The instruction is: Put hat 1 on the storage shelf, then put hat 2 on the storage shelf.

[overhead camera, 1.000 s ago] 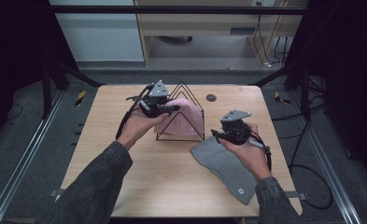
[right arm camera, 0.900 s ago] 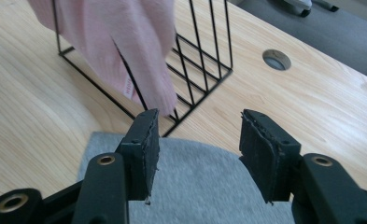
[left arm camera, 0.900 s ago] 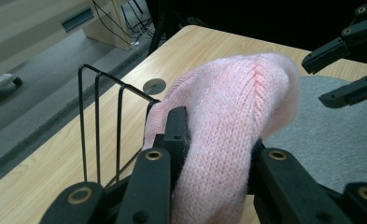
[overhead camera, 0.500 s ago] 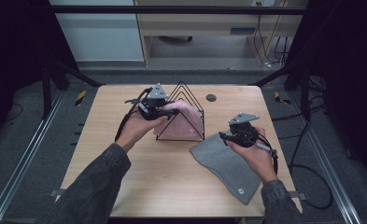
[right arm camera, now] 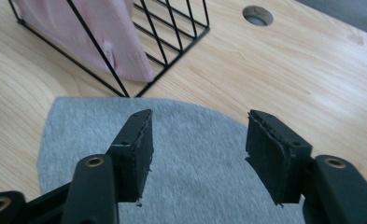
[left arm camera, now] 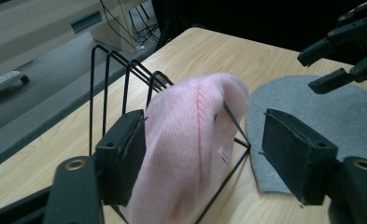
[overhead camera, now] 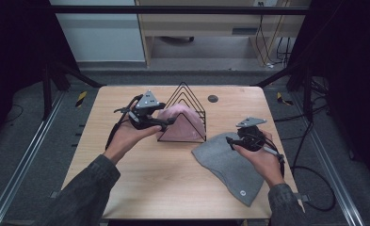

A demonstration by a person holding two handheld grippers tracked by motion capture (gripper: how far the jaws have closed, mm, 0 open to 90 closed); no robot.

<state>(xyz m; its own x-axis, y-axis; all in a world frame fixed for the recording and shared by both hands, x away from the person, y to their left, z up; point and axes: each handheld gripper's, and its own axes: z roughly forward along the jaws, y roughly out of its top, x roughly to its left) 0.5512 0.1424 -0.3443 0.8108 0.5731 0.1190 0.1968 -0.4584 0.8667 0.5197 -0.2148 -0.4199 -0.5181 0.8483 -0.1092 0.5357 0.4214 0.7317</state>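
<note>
The pink hat (overhead camera: 182, 123) already sits in the wire rack (overhead camera: 185, 101), the left gripper (left arm camera: 204, 158) just opening off it, while the right gripper (right arm camera: 197, 149), jaws parted and widening, hovers over the gray hat (overhead camera: 229, 165) at right, not yet picked up.

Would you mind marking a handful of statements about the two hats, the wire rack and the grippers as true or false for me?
1. The pink hat sits in the black wire rack. True.
2. The grey hat hangs on the rack. False: it lies flat on the wooden table, beside the rack.
3. The left gripper is clamped on the pink hat. False: its jaws have just been opening and stand apart, with the hat between them but not squeezed.
4. The right gripper is open above the grey hat. True.
5. A round hole is in the table behind the rack. True.
6. The rack lies tipped on its side. False: it stands upright.
</note>
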